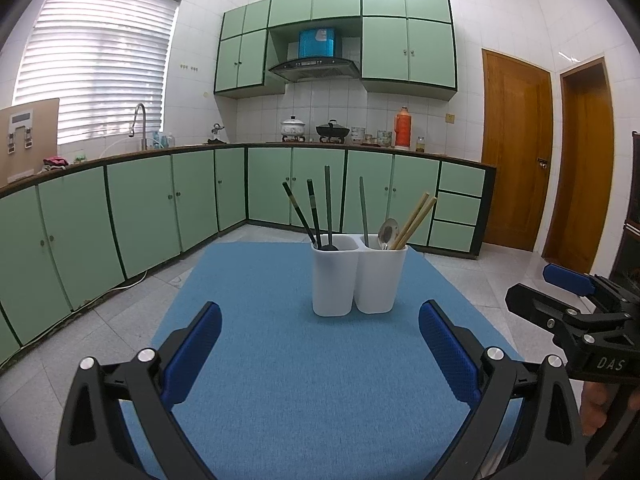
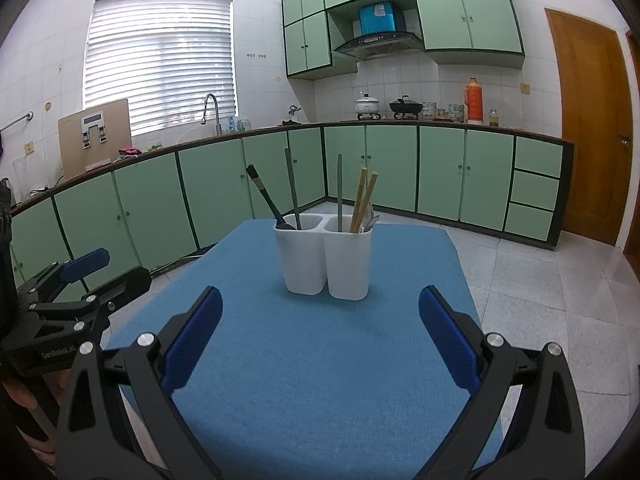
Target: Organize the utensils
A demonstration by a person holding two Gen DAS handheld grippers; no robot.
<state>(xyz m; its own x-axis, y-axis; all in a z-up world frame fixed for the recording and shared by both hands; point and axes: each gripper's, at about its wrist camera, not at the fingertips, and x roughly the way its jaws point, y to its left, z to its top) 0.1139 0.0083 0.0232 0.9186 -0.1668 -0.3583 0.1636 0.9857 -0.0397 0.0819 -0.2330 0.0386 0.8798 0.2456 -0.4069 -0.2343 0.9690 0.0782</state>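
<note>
A white two-compartment utensil holder (image 1: 358, 280) (image 2: 326, 262) stands upright on the blue table mat (image 1: 280, 360) (image 2: 320, 360). Its left compartment holds dark chopsticks (image 1: 298, 212) and a dark utensil handle (image 1: 328, 204). Its right compartment holds a grey handle (image 1: 363, 210), a metal spoon (image 1: 387, 233) and wooden chopsticks (image 1: 414, 218) (image 2: 362, 198). My left gripper (image 1: 320, 344) is open and empty, short of the holder. My right gripper (image 2: 320, 332) is open and empty, also short of it. The right gripper also shows at the right edge of the left wrist view (image 1: 568, 292).
The mat covers a table set on a white tiled floor (image 2: 560, 300). Green kitchen cabinets (image 1: 140, 200) with a counter run along the far walls. Wooden doors (image 1: 516, 148) stand at the right. The left gripper also shows at the left edge of the right wrist view (image 2: 76, 284).
</note>
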